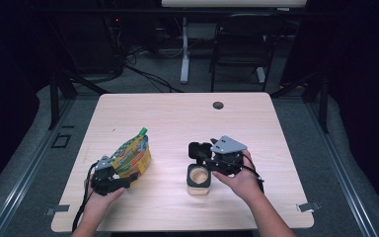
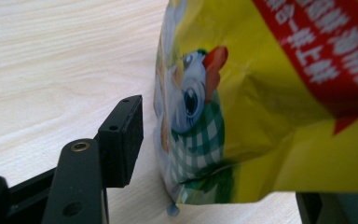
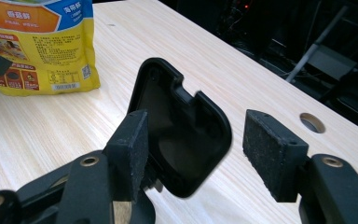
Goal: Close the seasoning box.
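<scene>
Yellow and green colours mark the snack bag (image 1: pixel 132 157), which lies on the wooden table (image 1: pixel 177 118) at the left in the high view. The left gripper (image 1: pixel 128 181) is at the near end of the bag. At the right, the right gripper (image 1: pixel 208 154) is above a small container (image 1: pixel 198 178) with a black collar; its hinged black lid (image 1: pixel 199 149) stands up and the pale inside is visible.

From the left gripper view, the bag (image 2: pixel 270 102) stands between the jaws. One black pad (image 2: pixel 121 140) is apart from the foil, with a strip of table between them; the other jaw is mostly hidden behind the bag. So the jaws are wide and, as far as I can see, they do not press the bag.

From the right gripper view, the lid (image 3: pixel 182 130) is between the two pads, and the jaws are wide; the right pad (image 3: pixel 272 154) is clearly apart from it. The bag (image 3: pixel 42 46) stands farther off.

My judgement: the container is already opened. What remains is probably to grip the bag and bring its contents to the container; this is not yet begun.
</scene>
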A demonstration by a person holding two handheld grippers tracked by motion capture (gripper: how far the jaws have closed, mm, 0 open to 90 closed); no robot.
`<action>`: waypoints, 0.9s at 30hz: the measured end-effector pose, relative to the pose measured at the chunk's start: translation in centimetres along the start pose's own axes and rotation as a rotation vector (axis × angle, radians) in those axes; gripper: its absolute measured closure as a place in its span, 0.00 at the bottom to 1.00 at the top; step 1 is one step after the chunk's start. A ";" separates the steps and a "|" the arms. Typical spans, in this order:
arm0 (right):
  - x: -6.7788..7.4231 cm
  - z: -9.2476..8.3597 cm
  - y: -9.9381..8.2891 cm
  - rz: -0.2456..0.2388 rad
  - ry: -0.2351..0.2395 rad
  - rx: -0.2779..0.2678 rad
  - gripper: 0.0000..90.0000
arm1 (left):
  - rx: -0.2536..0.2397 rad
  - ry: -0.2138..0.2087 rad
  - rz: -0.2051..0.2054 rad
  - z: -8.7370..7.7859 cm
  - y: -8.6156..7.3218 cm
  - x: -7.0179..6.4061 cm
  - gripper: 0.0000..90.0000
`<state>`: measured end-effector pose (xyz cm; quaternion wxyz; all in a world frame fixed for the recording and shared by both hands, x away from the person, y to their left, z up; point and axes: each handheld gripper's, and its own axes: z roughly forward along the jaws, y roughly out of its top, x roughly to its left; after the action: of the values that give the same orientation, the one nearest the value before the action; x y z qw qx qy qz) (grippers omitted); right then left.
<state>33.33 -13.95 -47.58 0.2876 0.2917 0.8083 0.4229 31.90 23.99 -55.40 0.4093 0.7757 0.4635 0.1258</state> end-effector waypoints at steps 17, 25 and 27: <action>1.3 -1.3 0.1 -0.060 0.004 -0.015 0.61 | -0.005 0.014 0.012 -0.5 -0.1 0.1 0.45; 2.8 -2.9 -0.6 -0.069 0.043 -0.031 0.57 | -0.005 0.006 0.007 -1.0 -0.1 0.0 0.45; 3.2 -3.4 -0.9 -0.057 0.068 -0.033 0.56 | -0.015 0.009 0.006 -1.1 -0.1 -0.1 0.45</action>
<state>28.54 -13.81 -47.38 0.2769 0.2493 0.8186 0.4372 31.16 24.51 -54.81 0.4125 0.7735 0.4621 0.1340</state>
